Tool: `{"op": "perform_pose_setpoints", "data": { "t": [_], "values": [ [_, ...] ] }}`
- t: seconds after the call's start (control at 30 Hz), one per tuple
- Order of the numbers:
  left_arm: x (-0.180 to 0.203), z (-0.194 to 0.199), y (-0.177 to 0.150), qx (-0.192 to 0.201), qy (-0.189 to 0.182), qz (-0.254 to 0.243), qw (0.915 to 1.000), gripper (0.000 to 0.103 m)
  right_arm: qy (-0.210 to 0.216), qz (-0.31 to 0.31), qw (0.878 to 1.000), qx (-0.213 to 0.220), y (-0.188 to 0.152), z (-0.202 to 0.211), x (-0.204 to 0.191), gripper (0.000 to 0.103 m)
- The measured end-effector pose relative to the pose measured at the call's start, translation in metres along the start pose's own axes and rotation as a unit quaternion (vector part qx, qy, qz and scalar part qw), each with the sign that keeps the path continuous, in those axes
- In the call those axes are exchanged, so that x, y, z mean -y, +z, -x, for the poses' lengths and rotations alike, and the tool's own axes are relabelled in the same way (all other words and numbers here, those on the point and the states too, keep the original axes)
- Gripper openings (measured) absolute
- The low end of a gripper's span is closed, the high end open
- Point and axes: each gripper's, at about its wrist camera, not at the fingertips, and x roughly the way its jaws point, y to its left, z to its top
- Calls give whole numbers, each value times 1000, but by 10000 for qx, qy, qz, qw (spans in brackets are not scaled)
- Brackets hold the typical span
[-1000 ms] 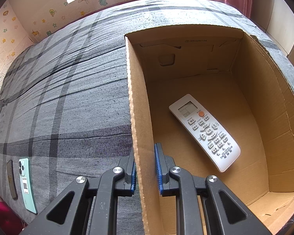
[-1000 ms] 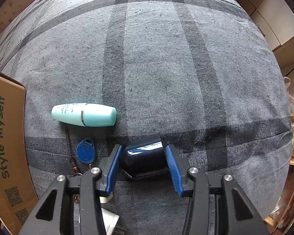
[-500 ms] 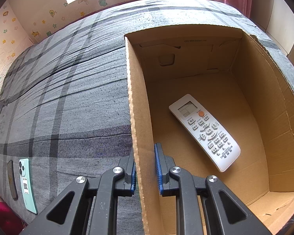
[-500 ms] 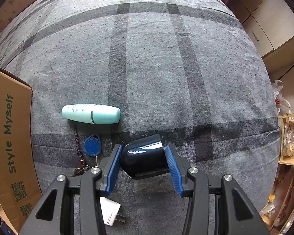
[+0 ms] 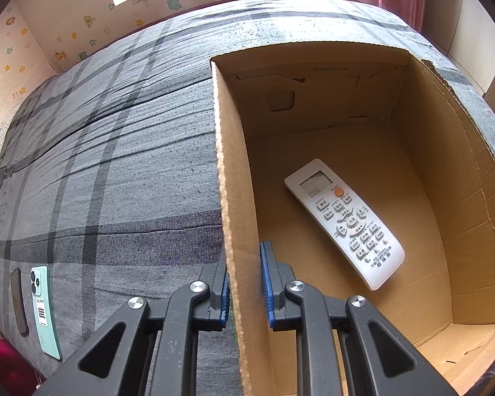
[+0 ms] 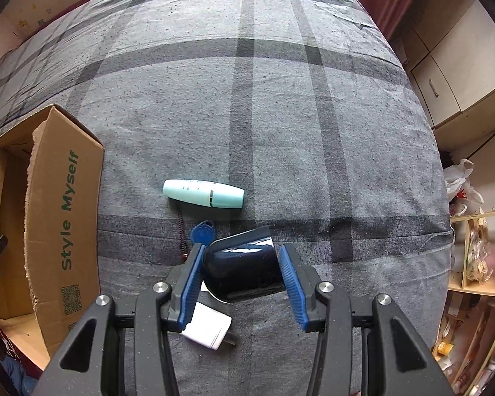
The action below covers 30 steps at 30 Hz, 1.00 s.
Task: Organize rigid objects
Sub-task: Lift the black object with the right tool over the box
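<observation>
In the left wrist view, my left gripper (image 5: 244, 257) is shut on the left wall of an open cardboard box (image 5: 229, 165). A white remote control (image 5: 345, 222) lies on the box floor. In the right wrist view, my right gripper (image 6: 241, 252) is shut on a glossy dark blue case (image 6: 242, 272) and holds it above the grey plaid bed. Below it lie a mint tube (image 6: 203, 195), a blue key fob (image 6: 203, 231) on a cord, and a white charger plug (image 6: 209, 328). The box (image 6: 66, 217), printed "Style Myself", stands to the left.
A mint phone (image 5: 44, 307) and a dark slim phone (image 5: 18, 300) lie near the bed's left edge. Cupboards (image 6: 462, 76) and a cluttered shelf (image 6: 475, 257) stand beyond the bed's right edge. A window and patterned wall are behind the bed.
My right gripper has risen with the dark blue case; the bed looks farther away and more of the box shows on the left. The left gripper has not moved.
</observation>
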Motion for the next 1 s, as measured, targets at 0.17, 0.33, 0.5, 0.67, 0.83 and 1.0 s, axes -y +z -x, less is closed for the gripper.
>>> {"op": "perform_pose_setpoints", "data": {
  "t": [0.17,0.33,0.5,0.67,0.83,1.0],
  "values": [
    [0,0,0,2,1,-1,10000,18,49,164,9998,100,0,19,-18,49],
    [0,0,-1,7,-6,3,10000,18,104,441,9985,294,0,43,-42,49],
    [-1,0,-1,8,-10,7,10000,18,187,681,9965,437,1,63,-66,49],
    [-2,-1,-1,6,-33,28,10000,18,246,924,9939,549,2,77,-88,49],
    [-2,-1,0,8,-46,30,10000,18,341,1148,9909,617,2,86,-113,49],
    [-3,-1,-1,11,-56,29,10000,18,503,1404,9867,646,-1,90,-143,49]
  ]
}}
